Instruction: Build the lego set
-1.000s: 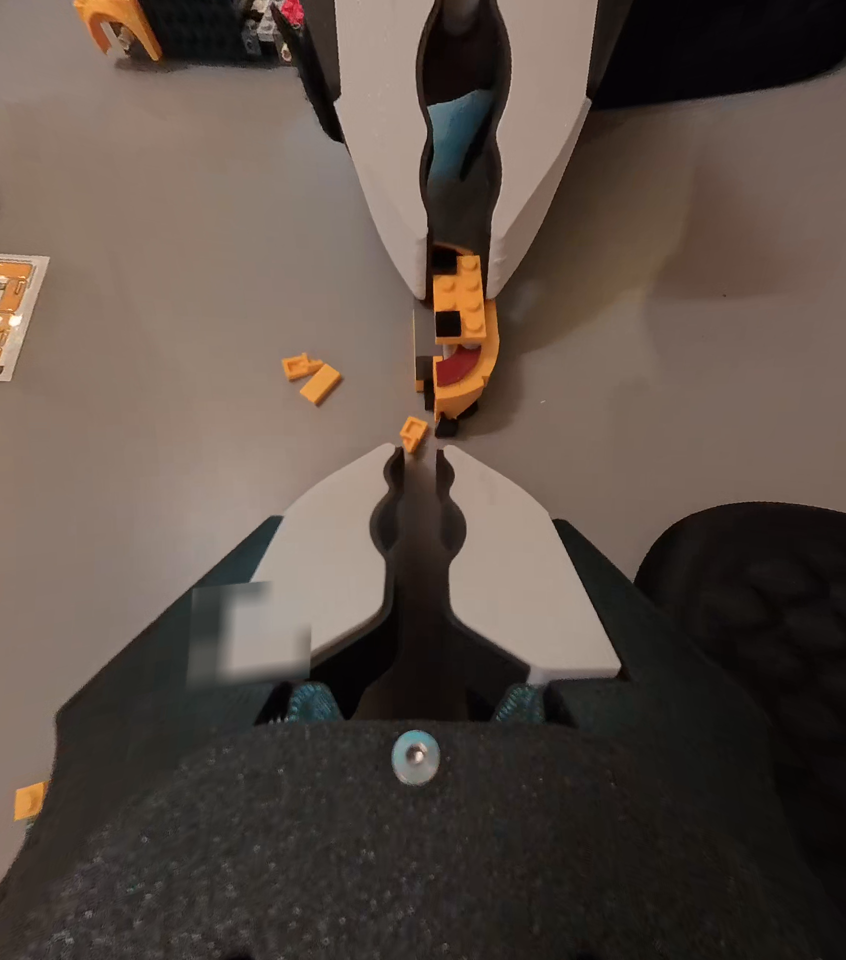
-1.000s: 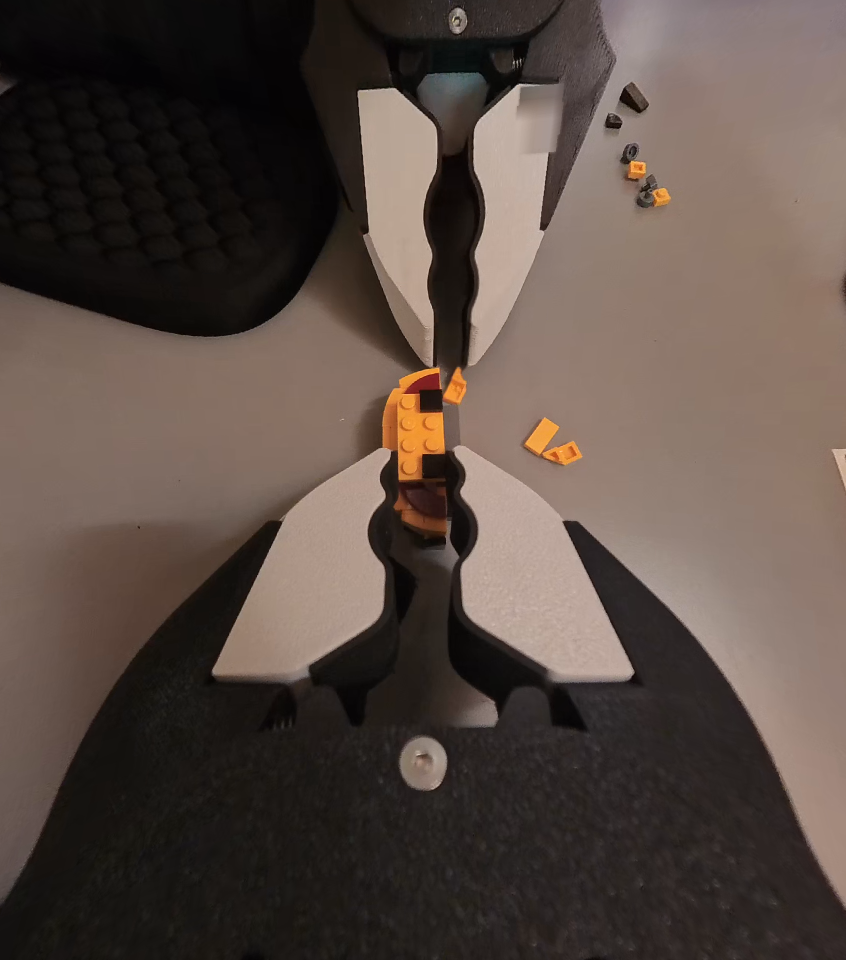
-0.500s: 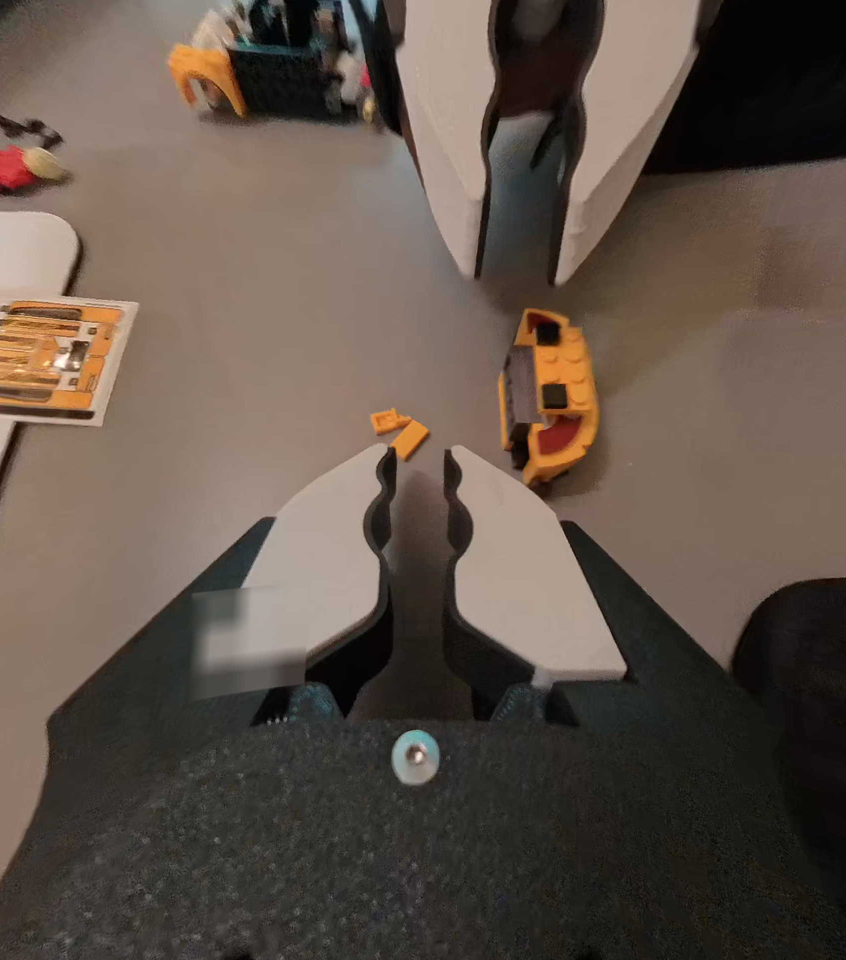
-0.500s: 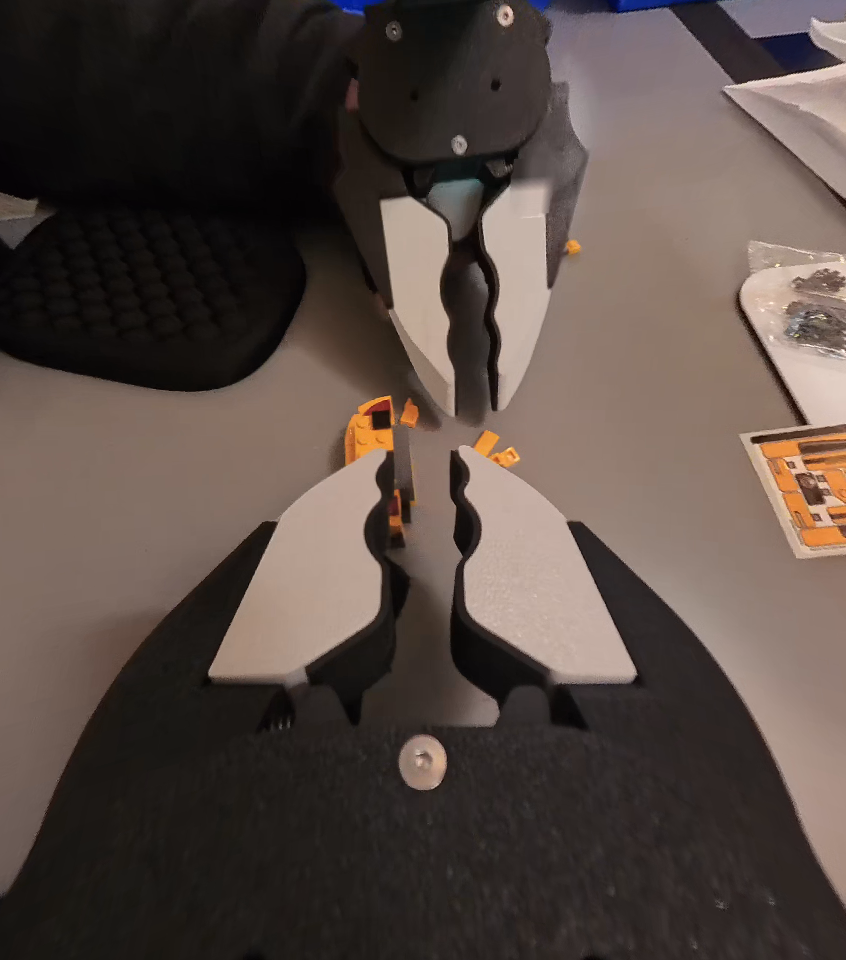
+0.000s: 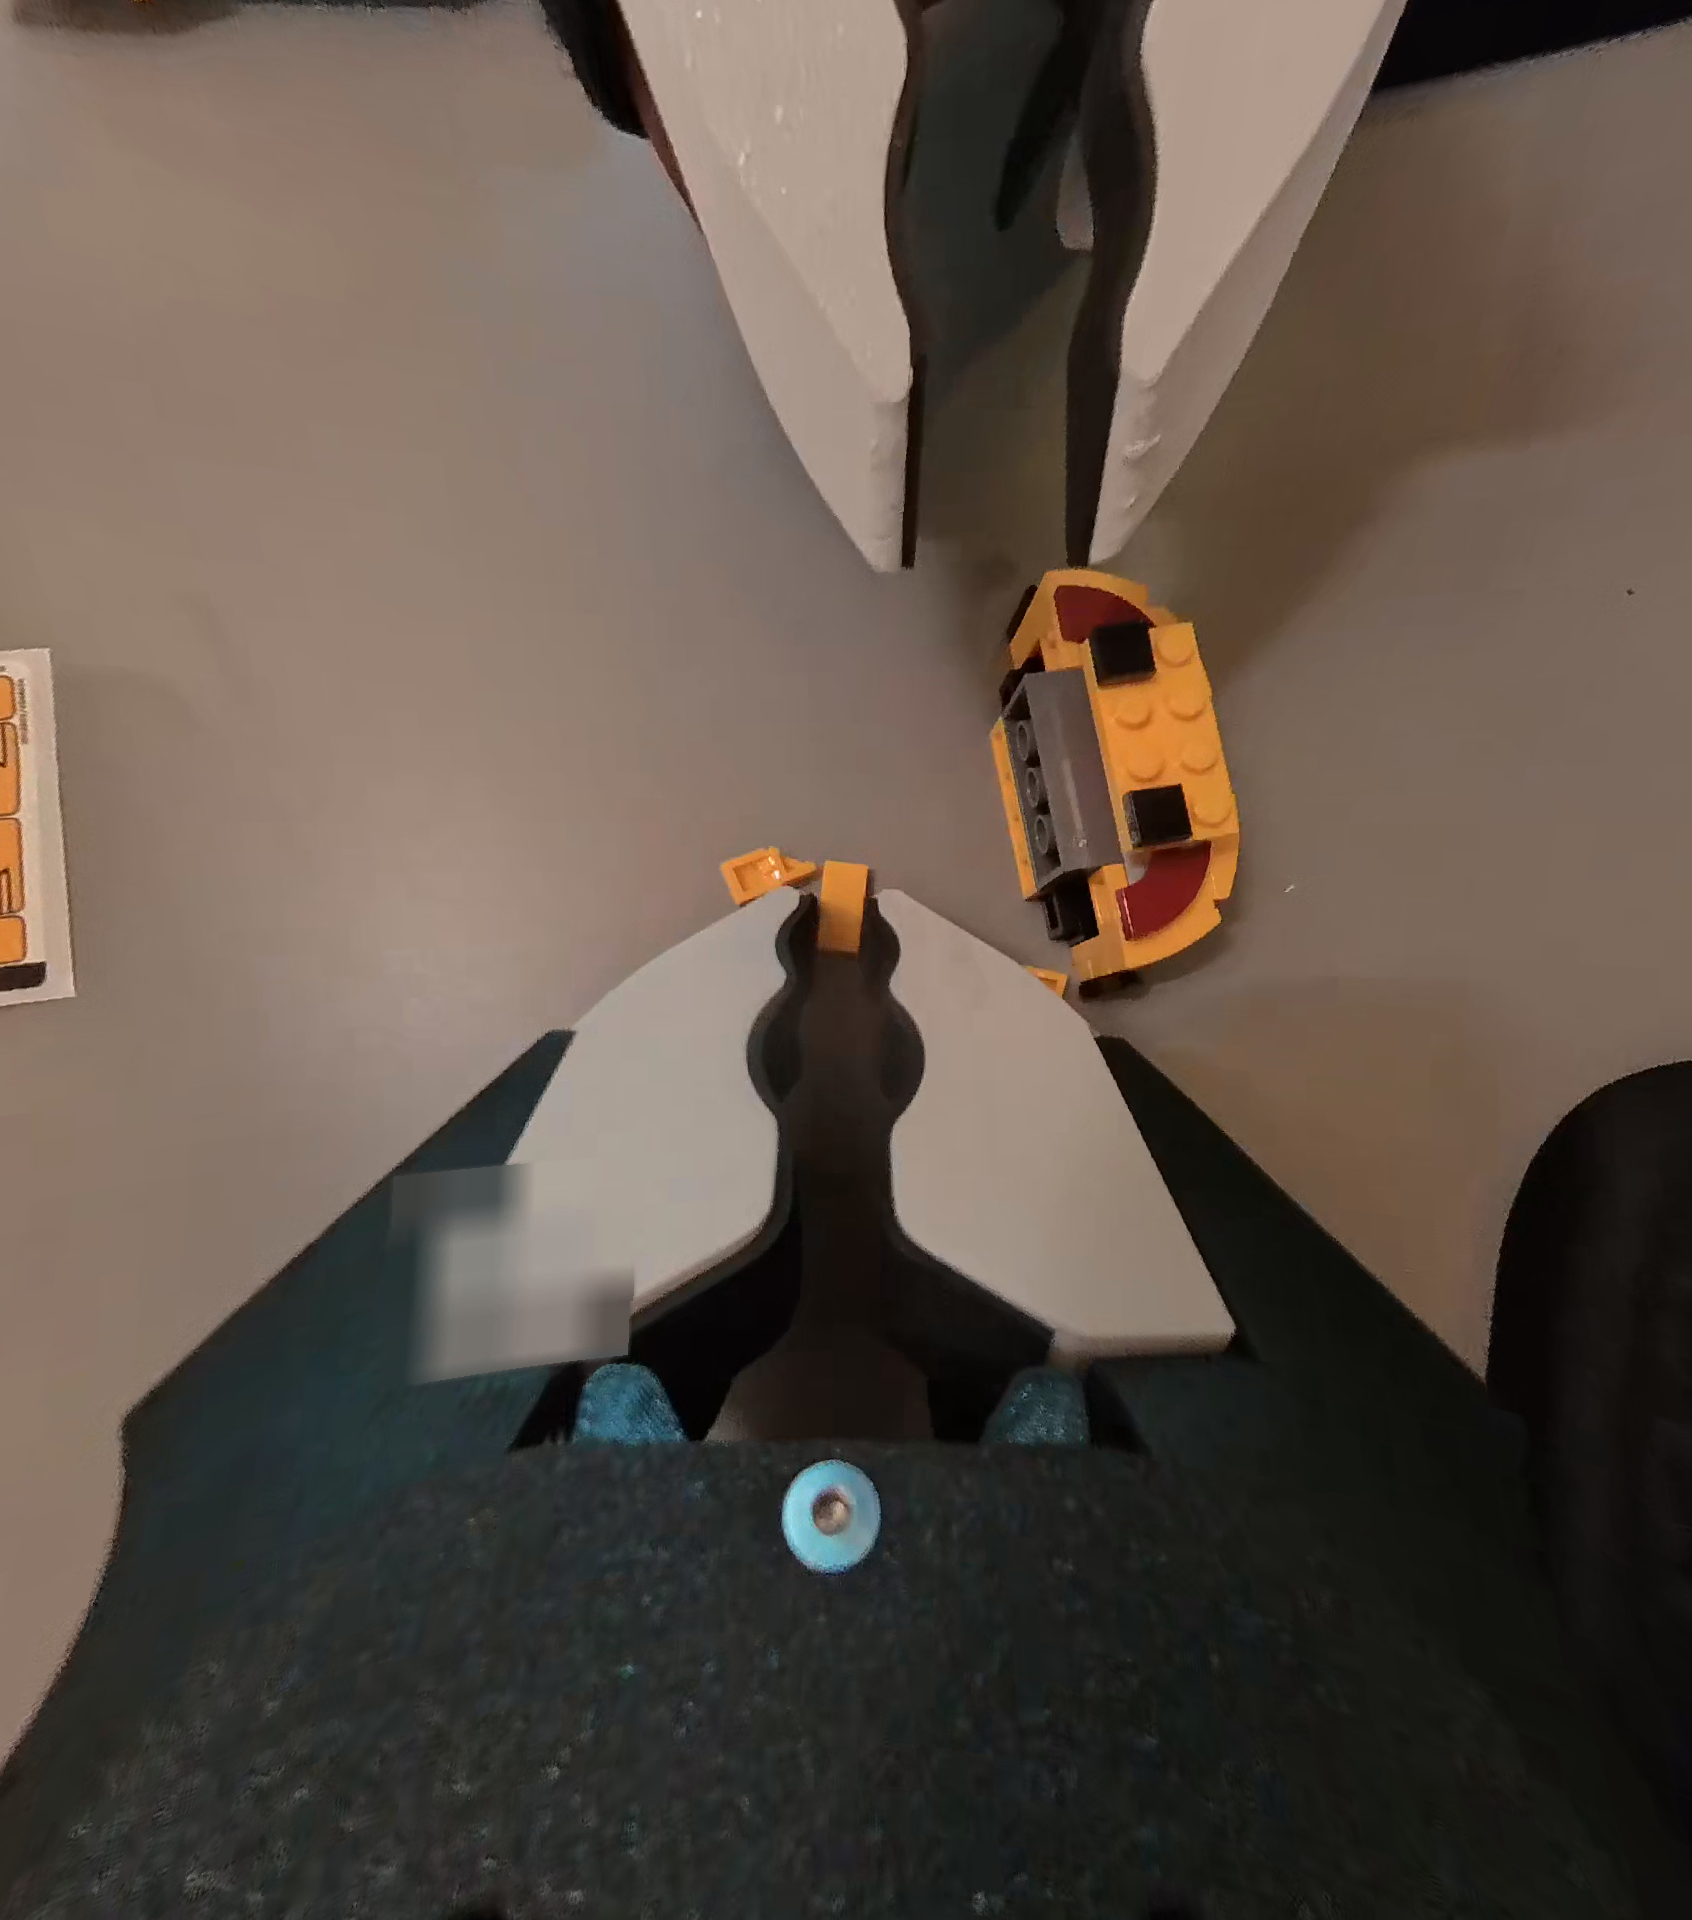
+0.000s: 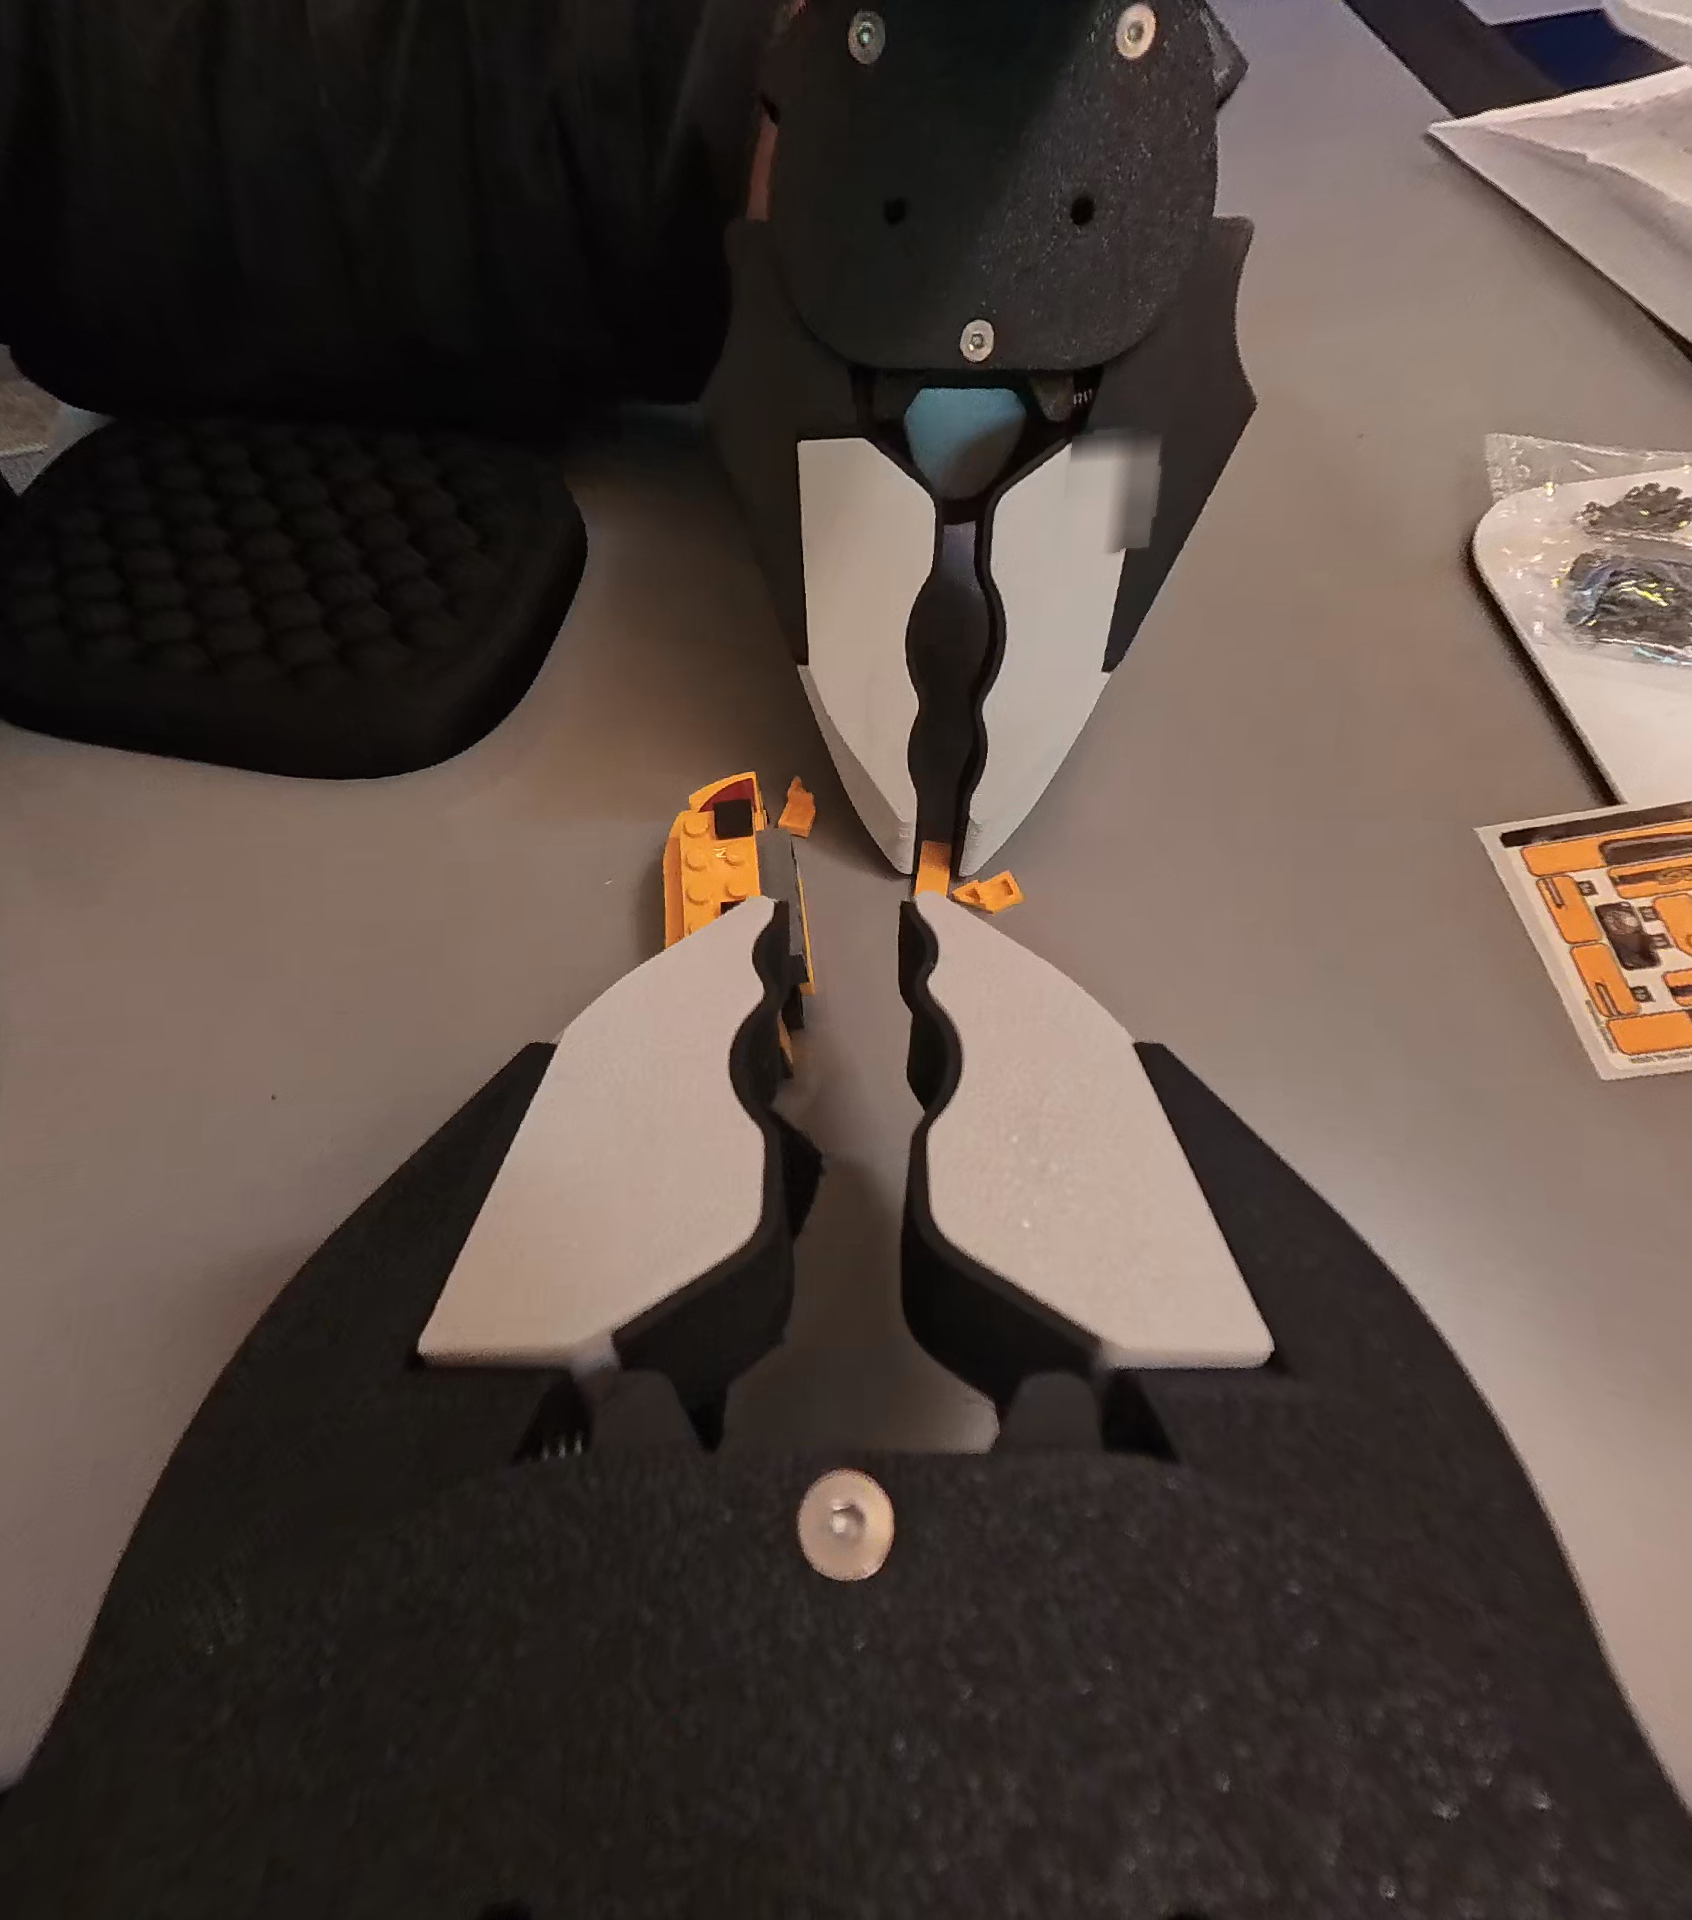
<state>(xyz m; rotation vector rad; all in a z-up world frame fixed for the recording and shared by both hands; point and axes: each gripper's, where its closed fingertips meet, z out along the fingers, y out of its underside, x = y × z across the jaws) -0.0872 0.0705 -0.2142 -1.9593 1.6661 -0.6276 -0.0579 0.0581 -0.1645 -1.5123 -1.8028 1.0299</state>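
The orange Lego sub-assembly with grey, black and dark red parts lies on the grey table. In the right wrist view the sub-assembly is partly hidden behind my right gripper's left finger. My left gripper is shut on a small orange flat tile at table level; the tile also shows between its tips in the right wrist view. My right gripper is open and empty, its tips just beside the sub-assembly. It faces my left gripper closely and also shows in the left wrist view.
Two loose small orange pieces lie by the left fingertips. An orange sticker sheet and a white tray holding a bag of parts are at the right. A black dimpled pad lies at the left. Across from one pair of fingers to the other is roughly 6 centimetres.
My right gripper opened and let go of the sub-assembly, which now lies on the table. My left gripper moved to the orange tile and closed on it.
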